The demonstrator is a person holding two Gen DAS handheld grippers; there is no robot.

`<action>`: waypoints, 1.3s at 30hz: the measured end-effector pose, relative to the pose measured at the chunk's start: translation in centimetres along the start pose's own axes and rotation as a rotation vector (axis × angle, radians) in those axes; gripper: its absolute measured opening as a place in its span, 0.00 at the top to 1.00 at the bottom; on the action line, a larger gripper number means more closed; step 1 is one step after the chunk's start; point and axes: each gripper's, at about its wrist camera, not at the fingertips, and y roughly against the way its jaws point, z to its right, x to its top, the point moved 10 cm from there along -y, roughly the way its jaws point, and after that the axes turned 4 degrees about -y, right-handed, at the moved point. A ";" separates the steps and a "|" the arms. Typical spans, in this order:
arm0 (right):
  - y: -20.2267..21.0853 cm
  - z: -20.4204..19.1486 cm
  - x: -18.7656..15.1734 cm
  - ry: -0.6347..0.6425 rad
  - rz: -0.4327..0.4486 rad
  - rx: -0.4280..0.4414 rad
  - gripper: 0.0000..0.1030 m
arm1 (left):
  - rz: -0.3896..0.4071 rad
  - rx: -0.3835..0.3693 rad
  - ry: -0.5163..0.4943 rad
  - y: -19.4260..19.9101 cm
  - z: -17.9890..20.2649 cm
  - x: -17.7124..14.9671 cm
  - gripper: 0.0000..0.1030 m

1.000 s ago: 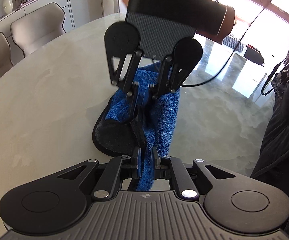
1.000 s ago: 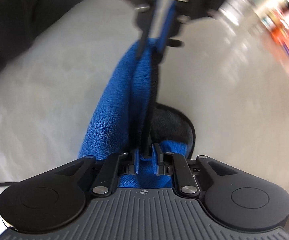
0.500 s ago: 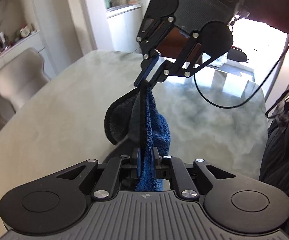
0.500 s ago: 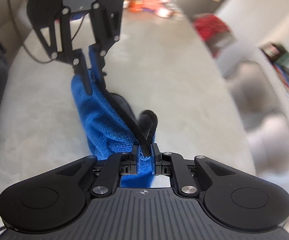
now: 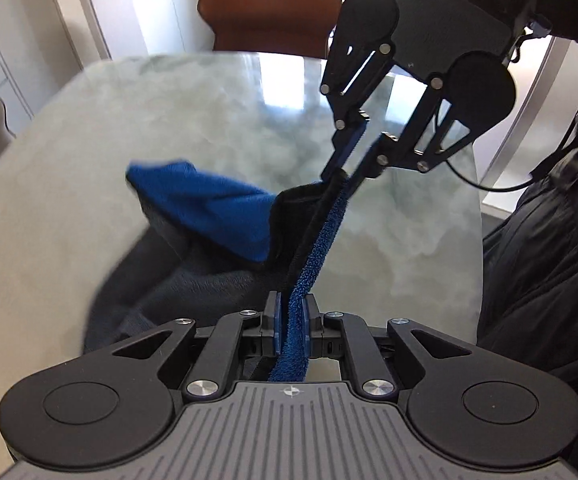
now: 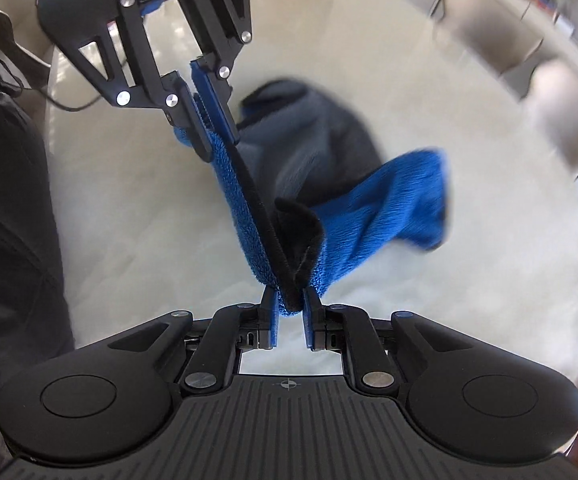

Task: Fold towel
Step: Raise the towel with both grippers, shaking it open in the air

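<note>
A: While the left claw [image 5: 291,322] is clamped on the towel [image 5: 209,208] hem, where's the cloth?
B: Stretched taut between both claws above the surface [image 5: 69,128]; blue-and-grey body sags left, blurred.
A: Right claw [image 6: 291,314]?
B: Pinching the hem's other end. Brown chair [image 5: 269,12] behind.
</note>
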 end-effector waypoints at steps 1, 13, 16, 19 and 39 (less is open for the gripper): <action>-0.3 -0.2 -0.1 -0.006 -0.013 0.015 0.79 | -0.009 -0.002 0.014 -0.4 0.2 -0.6 0.91; 0.9 -0.7 3.7 -0.040 0.091 0.032 0.59 | -0.018 0.029 0.099 -0.5 0.9 -3.3 0.90; 1.1 -0.4 4.4 -0.019 0.088 -0.006 0.56 | -0.015 0.036 0.097 -0.5 0.8 -3.4 0.90; 0.3 -0.2 4.6 0.005 0.064 -0.052 0.52 | -0.009 0.041 0.093 -0.4 0.6 -3.5 0.89; -1.7 4.1 0.5 -0.336 0.090 -0.295 0.94 | -0.008 0.054 0.132 0.0 0.6 -4.6 0.88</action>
